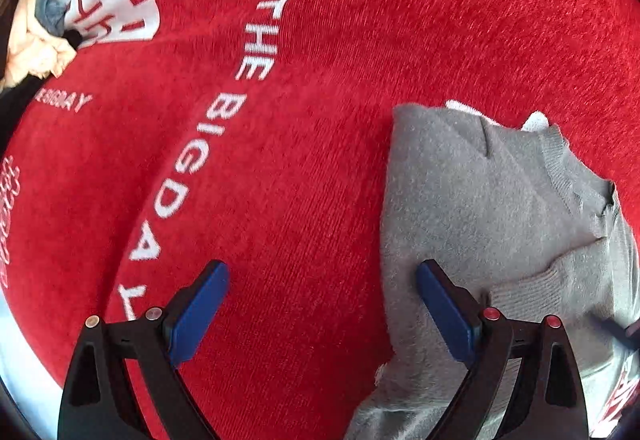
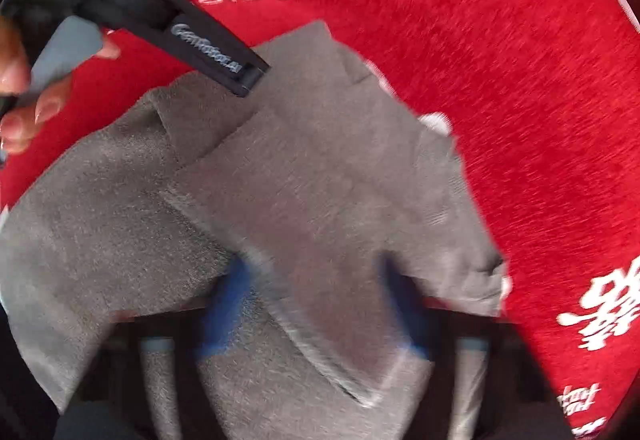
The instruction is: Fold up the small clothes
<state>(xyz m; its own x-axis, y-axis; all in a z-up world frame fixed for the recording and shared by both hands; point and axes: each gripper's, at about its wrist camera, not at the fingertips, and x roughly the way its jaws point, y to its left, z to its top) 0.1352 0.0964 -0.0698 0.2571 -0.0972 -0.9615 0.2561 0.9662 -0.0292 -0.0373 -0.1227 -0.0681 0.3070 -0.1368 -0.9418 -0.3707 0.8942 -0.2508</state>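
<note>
A small grey knit garment [image 1: 500,207] lies partly folded on a red printed cloth [image 1: 320,39]. My left gripper [image 1: 322,276] is open and empty, low over the cloth; its right finger [image 1: 444,312] rests at the garment's left edge. In the right wrist view the garment [image 2: 320,175] fills the middle, with folded layers. My right gripper [image 2: 316,304] is blurred, its blue fingers [image 2: 224,304] spread apart with grey fabric lying between and over them. The left gripper's black finger [image 2: 208,47] touches the garment's far edge there.
The red cloth [image 2: 500,39] carries white lettering "THE BIG DAY" [image 1: 224,119]. A heap of other clothes [image 1: 44,39] lies at the far left edge. The person's hand [image 2: 24,95] shows at the left of the right wrist view.
</note>
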